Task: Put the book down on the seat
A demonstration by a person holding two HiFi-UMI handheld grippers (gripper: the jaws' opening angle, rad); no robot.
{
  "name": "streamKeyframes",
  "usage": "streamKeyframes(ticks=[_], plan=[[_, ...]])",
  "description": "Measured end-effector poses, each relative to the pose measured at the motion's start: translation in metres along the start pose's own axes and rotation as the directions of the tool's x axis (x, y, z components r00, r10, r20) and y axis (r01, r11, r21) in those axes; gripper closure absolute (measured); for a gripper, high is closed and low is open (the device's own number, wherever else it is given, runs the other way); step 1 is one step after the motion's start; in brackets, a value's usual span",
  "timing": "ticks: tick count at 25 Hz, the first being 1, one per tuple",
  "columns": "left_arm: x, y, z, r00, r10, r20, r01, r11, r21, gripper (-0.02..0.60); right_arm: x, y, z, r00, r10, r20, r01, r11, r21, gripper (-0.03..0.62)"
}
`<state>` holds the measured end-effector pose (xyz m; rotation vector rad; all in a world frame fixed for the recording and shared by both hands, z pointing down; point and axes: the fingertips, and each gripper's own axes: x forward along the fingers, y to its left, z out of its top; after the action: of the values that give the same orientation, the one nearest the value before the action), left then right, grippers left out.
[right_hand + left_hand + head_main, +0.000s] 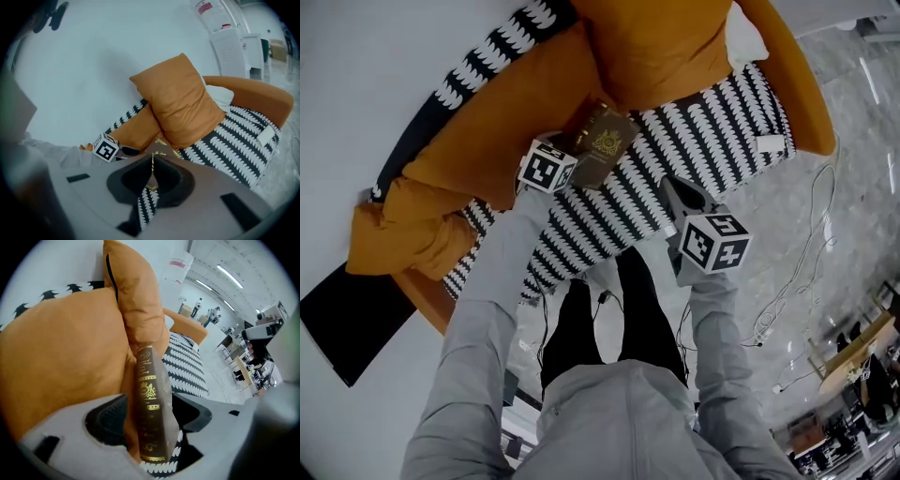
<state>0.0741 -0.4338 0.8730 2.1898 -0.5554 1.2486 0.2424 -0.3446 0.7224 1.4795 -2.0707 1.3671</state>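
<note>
Letting go of the book on the seat.

Has the jaws of the left gripper [157, 405] wide apart on both sides of the book [150, 380], not squeezing it, likely so as to leave it there. Rests the book on the black-and-white seat [712, 131], leaning on the orange cushion [136, 301] so it does not slide. Holds the right gripper [151, 161] nearby, jaws together, nothing in them, likely just waiting.
</note>
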Motion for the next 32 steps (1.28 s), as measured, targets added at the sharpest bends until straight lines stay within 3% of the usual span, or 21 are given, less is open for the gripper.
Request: streamKeyframes(ticks=[4, 11, 16, 21, 26, 32], plan=[[-0.024, -0.009, -0.005, 0.998, 0.009, 0.064, -0.013, 0.998, 0.057, 0.287, -0.007, 0.022, -0.002, 1.000, -0.002, 0.023, 0.003, 1.000, -0.007, 0.563], [-0.095, -0.033, -0.004, 0.978, 0.010, 0.209, -0.020, 0.999, 0.044, 0.288, -0.042, 0.065, 0.004, 0.994, -0.051, 0.100, 0.059, 0.994, -0.087, 0.563], [-0.164, -0.061, 0.004, 0.950, 0.002, 0.313, -0.017, 0.999, 0.045, 0.362, -0.084, 0.095, 0.005, 0.980, -0.116, 0.161, 0.141, 0.978, -0.151, 0.563], [-0.228, -0.092, 0.012, 0.930, -0.050, 0.365, 0.009, 0.994, 0.113, 0.392, -0.128, 0.136, 0.018, 0.958, -0.139, 0.252, 0.202, 0.949, -0.244, 0.563], [-0.294, -0.117, 0.014, 0.909, -0.062, 0.413, -0.010, 0.985, 0.170, 0.499, -0.174, 0.182, 0.035, 0.929, -0.137, 0.343, 0.260, 0.903, -0.343, 0.563], [-0.358, -0.150, 0.012, 0.872, -0.121, 0.475, 0.000, 0.969, 0.249, 0.546, -0.220, 0.234, 0.043, 0.904, -0.123, 0.410, 0.312, 0.844, -0.435, 0.563]])
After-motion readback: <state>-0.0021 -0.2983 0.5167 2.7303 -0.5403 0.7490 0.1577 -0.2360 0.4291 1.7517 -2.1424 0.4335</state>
